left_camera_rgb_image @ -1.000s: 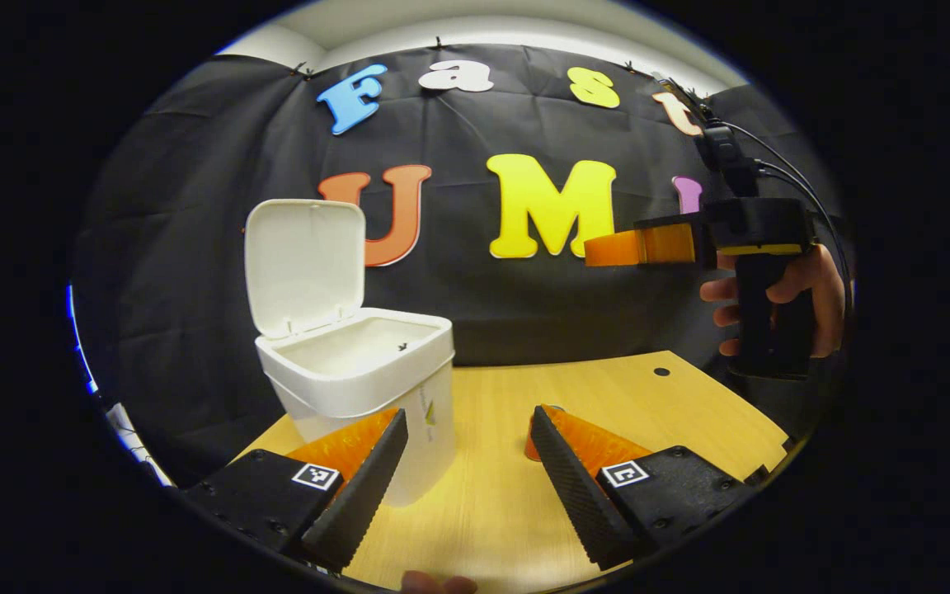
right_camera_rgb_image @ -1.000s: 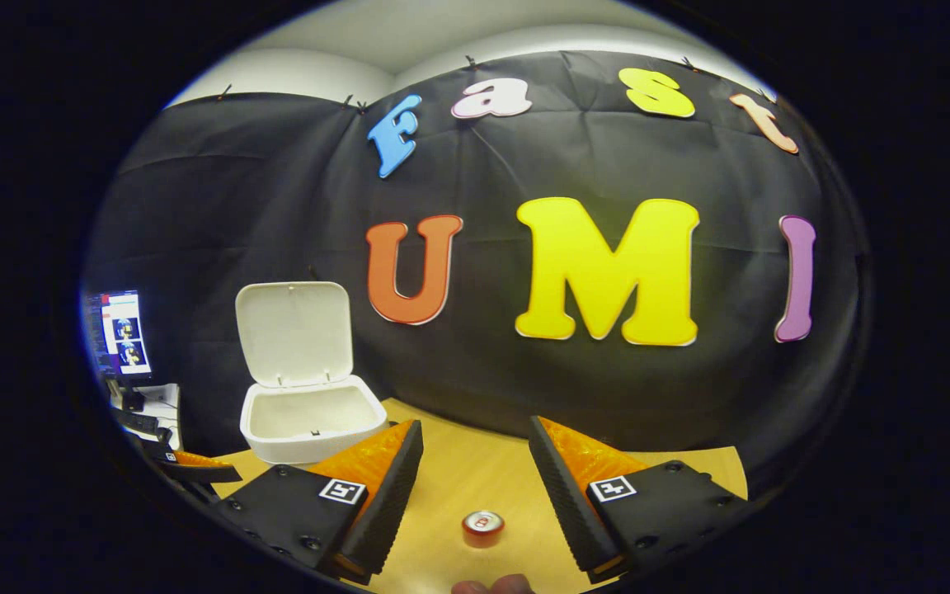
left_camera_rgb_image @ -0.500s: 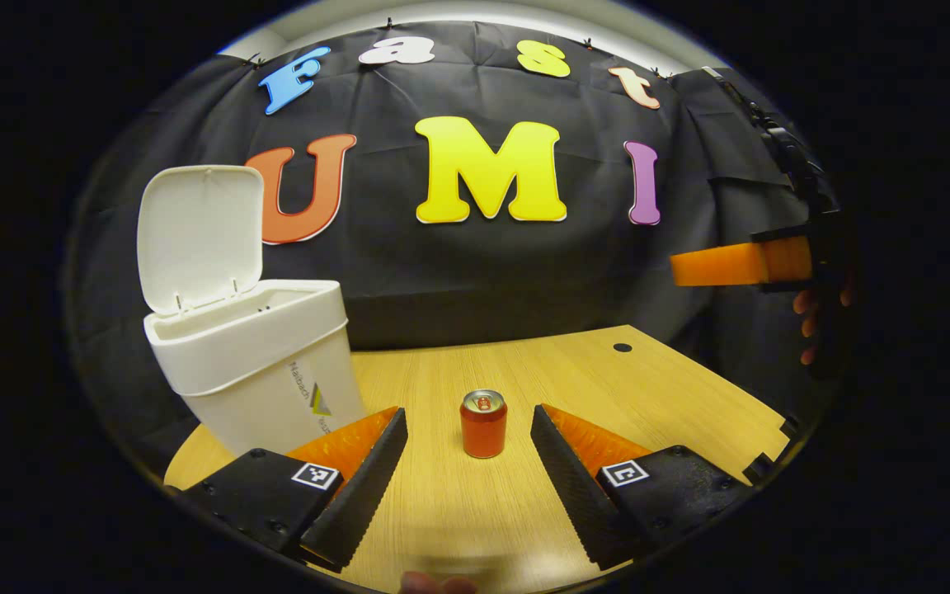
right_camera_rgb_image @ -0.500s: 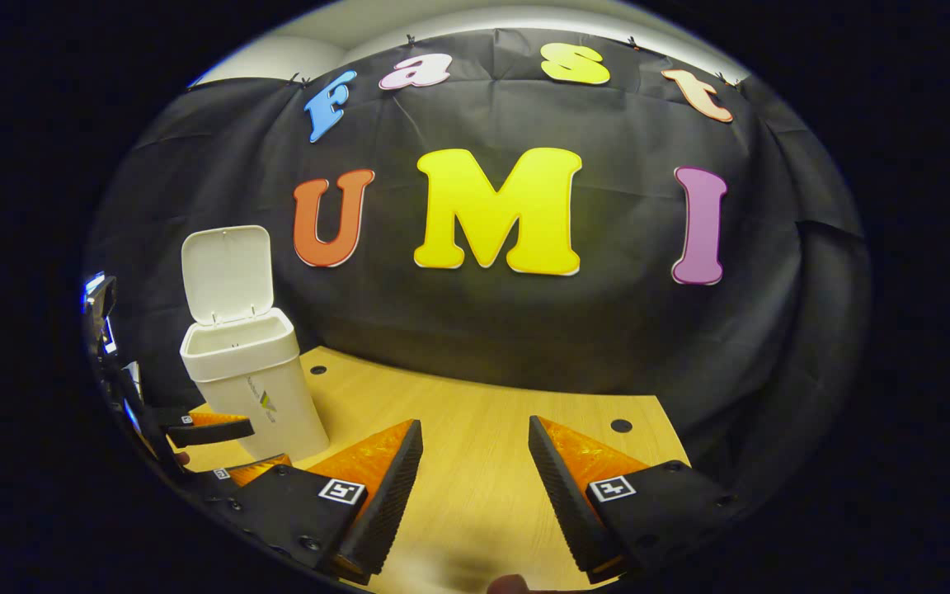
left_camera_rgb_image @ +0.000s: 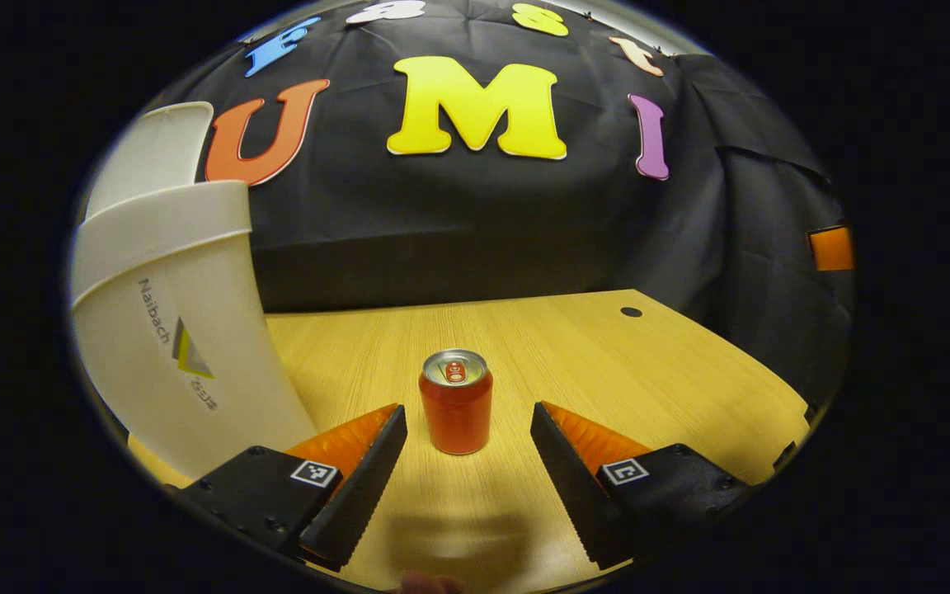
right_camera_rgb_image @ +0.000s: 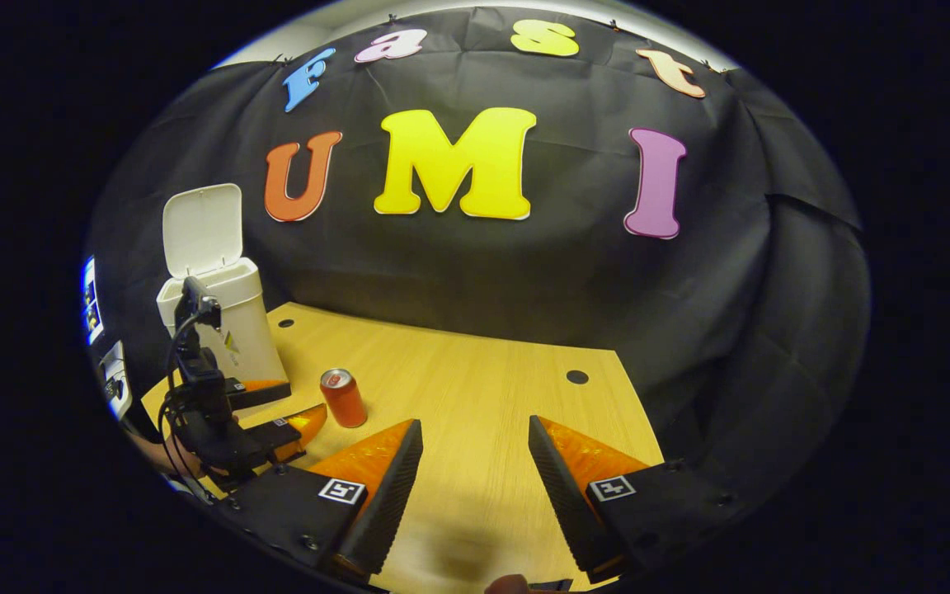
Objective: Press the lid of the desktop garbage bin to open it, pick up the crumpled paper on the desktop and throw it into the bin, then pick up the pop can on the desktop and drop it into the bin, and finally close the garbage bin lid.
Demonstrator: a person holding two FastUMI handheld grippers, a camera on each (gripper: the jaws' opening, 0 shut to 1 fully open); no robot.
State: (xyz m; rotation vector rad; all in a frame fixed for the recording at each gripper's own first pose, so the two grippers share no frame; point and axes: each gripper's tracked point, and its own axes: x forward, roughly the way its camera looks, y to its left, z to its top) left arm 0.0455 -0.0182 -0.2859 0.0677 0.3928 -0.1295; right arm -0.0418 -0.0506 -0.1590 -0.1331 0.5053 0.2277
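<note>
A red pop can (left_camera_rgb_image: 456, 402) stands upright on the wooden desktop (left_camera_rgb_image: 590, 355), just ahead of my left gripper (left_camera_rgb_image: 467, 433), which is open with the can between and slightly beyond its fingertips, untouched. The white garbage bin (left_camera_rgb_image: 170, 330) stands close on the left with its lid (left_camera_rgb_image: 149, 153) raised. In the right gripper view the bin (right_camera_rgb_image: 223, 318) with its lid (right_camera_rgb_image: 201, 227) up sits far left, the can (right_camera_rgb_image: 343, 398) stands in front of it, and the left gripper (right_camera_rgb_image: 281, 408) sits low beside the can. My right gripper (right_camera_rgb_image: 475, 462) is open over bare desktop (right_camera_rgb_image: 475, 388), holding nothing.
The black cloth wall closes the back and right of the desk. Small round holes (right_camera_rgb_image: 577, 377) mark the desktop. The desk's right edge (left_camera_rgb_image: 788, 437) lies close. Part of the right gripper (left_camera_rgb_image: 831, 249) shows far right in the left gripper view. A screen (right_camera_rgb_image: 89, 299) glows far left.
My left gripper has dropped and moved forward to the can, swinging right past the bin. The right gripper has pulled back and to the right, away from the bin.
</note>
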